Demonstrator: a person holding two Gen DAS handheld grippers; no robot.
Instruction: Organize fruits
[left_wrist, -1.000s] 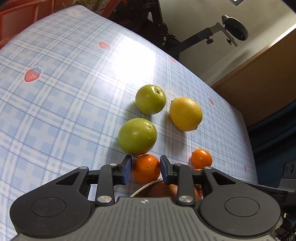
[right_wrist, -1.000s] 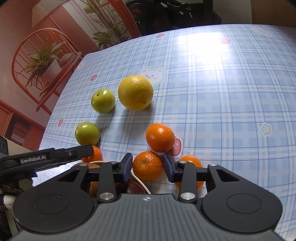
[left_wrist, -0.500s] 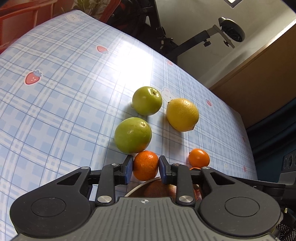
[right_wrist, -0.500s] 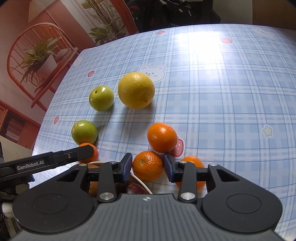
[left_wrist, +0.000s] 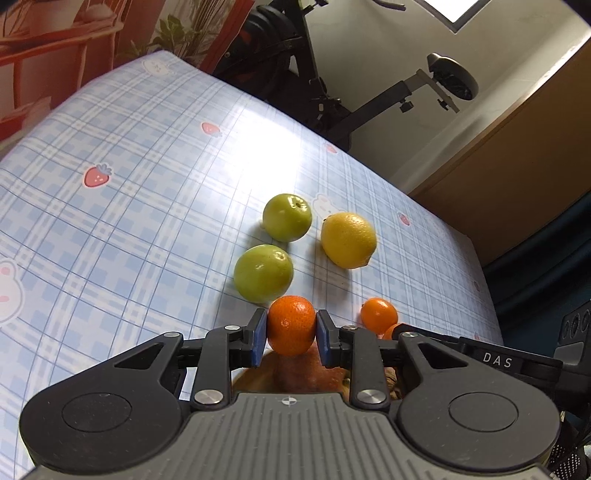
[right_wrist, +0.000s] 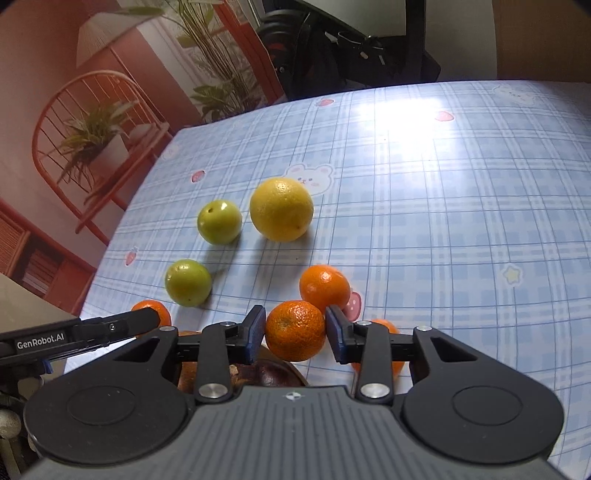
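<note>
Covering the whole table, the glossy blue plaid tablecloth (right_wrist: 461, 229) is printed with strawberries and bunnies and throws back a hard patch of window glare; it looks slick, so I judge any round fruit nudged here could roll away. Next in size is the lemon (right_wrist: 281, 209), plump, pebbled and yellow, lying just beside the far green apple (right_wrist: 219, 222). That apple and the near green apple (right_wrist: 187, 282) are smooth and waxy, each sitting apart on the cloth.

Smaller again are the mandarins, dimpled and bright. The left gripper (left_wrist: 291, 331) pinches one mandarin (left_wrist: 291, 325) between its blue pads, which press on both flanks; it sits right against the near green apple in the left wrist view. The right gripper (right_wrist: 295, 333) brackets a second mandarin (right_wrist: 295, 329): one pad touches it, while a sliver of gap shows at the other, so I cannot tell if the grip is firm. A loose mandarin (right_wrist: 324, 287) lies just behind it.

Risks, as I judge them: a hard squeeze could bruise soft peel, a light one lets the ball slip, and either lift may knock its neighbour rolling. A bowl rim below the grippers is mostly hidden.
</note>
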